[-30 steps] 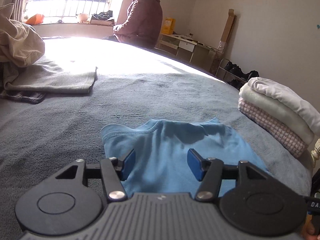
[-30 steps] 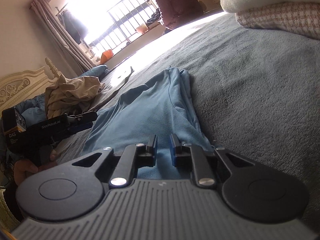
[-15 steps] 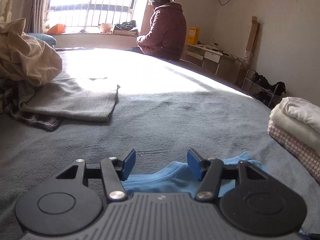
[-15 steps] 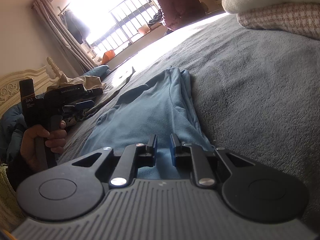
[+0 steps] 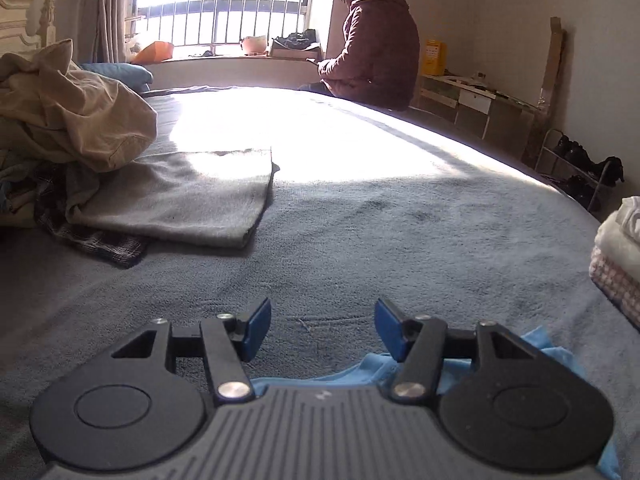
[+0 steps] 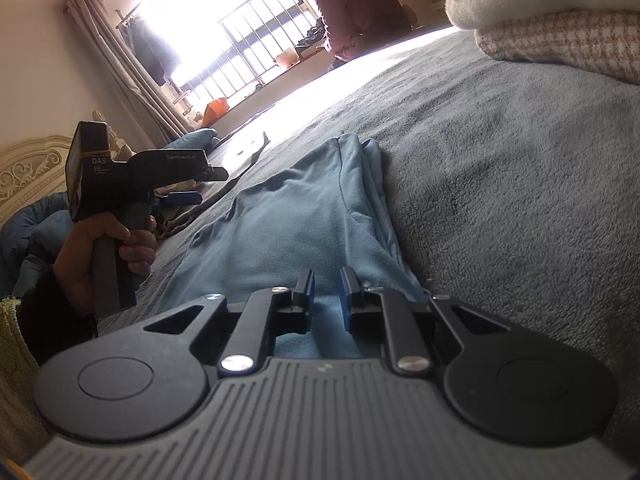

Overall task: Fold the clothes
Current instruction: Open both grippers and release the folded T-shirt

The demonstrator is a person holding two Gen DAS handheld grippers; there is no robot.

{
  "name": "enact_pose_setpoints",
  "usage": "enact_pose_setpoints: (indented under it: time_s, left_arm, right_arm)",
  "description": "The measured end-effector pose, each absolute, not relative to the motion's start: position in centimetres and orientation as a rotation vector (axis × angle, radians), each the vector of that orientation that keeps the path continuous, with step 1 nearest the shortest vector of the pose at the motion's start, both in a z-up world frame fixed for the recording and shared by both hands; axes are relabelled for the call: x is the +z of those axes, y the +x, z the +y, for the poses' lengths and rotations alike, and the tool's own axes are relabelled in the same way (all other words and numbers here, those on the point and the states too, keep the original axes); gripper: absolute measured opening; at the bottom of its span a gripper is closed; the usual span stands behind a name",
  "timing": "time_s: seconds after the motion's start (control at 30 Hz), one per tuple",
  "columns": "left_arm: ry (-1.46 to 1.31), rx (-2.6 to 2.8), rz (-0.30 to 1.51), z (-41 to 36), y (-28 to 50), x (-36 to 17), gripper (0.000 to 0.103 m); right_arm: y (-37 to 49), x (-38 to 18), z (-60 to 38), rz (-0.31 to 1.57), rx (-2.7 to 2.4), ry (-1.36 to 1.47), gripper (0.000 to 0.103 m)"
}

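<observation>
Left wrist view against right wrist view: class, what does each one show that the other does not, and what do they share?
Only the left wrist view shows the folded grey cloth, the crumpled beige garment and the shoe rack. Only the right wrist view shows the hand holding the left claw, and the blue shirt lying spread out, with the right claw nearly closed over its hem. Both show the shirt, the grey bedspread, the folded stack, the barred window and a seated person.

A person in a maroon jacket sits beside a barred window.
</observation>
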State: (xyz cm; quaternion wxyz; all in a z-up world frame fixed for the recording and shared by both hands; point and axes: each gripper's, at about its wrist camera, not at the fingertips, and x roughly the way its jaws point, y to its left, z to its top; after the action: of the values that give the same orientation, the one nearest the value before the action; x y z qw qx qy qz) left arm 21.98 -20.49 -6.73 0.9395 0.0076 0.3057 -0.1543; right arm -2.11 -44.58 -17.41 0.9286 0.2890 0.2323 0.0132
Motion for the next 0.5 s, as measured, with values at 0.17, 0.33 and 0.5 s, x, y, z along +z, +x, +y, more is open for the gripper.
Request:
enact_pose_setpoints:
  time_s: [0.17, 0.33, 0.5]
  left_arm:
    - [-0.033, -0.469, 0.662, -16.8, 15.8, -4.6, 0.068]
    - [-0.074, -0.536, 0.692, -13.5, 9.2, -4.9, 0.074]
    - [-0.128, -0.544, 0.685, -11.6, 4.6, -5.5, 0.088]
  right_arm:
    - [-2.5, -16.2, -43.8, 0.475, 0.007, 0.549, 0.016]
    - [-4.0, -14.4, -42.0, 0.45, 0.001, 0.472, 0.022]
    - [-5.8, -12.8, -40.8, 0.44, -0.034, 0.428, 0.05]
